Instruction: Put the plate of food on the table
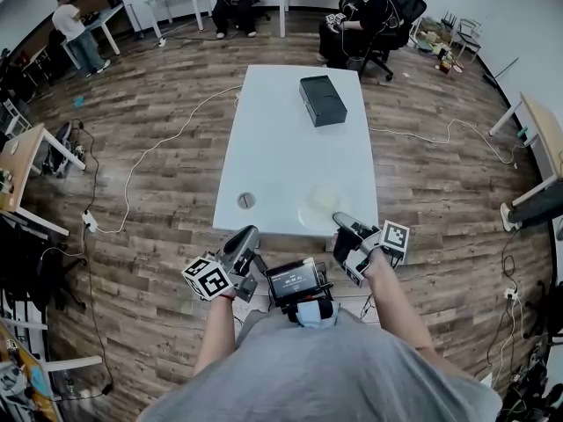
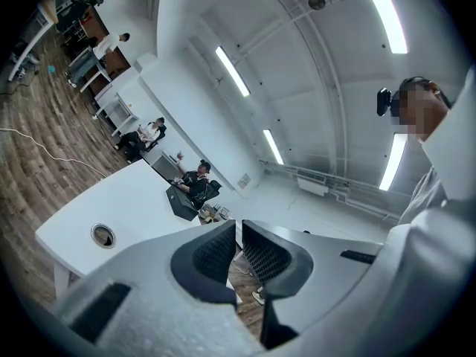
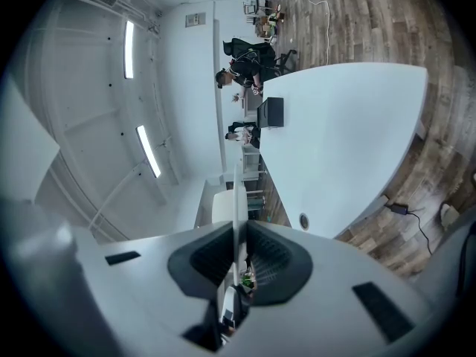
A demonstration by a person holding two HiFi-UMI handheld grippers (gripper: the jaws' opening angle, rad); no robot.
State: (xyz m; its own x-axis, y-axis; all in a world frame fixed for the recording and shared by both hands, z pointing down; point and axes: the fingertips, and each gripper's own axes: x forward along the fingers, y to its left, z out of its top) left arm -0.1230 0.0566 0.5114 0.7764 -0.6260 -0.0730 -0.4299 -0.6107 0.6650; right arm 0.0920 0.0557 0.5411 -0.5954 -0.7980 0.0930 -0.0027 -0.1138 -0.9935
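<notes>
A pale white plate (image 1: 319,203) sits low over the near right corner of the white table (image 1: 281,148). My right gripper (image 1: 339,221) holds its near rim. In the right gripper view the plate (image 3: 238,192) appears edge-on as a thin white sheet, and the right gripper (image 3: 239,233) is shut on it; a bit of green shows below the pads. My left gripper (image 1: 249,233) hovers just off the table's near edge, left of the plate. In its own view the left gripper (image 2: 238,236) has its jaws nearly together with nothing between them.
A black box (image 1: 322,100) lies at the table's far end, and a round cable hole (image 1: 246,200) sits near the front left. A person on an office chair (image 1: 361,20) is beyond the far end. Cables (image 1: 149,156) run across the wood floor.
</notes>
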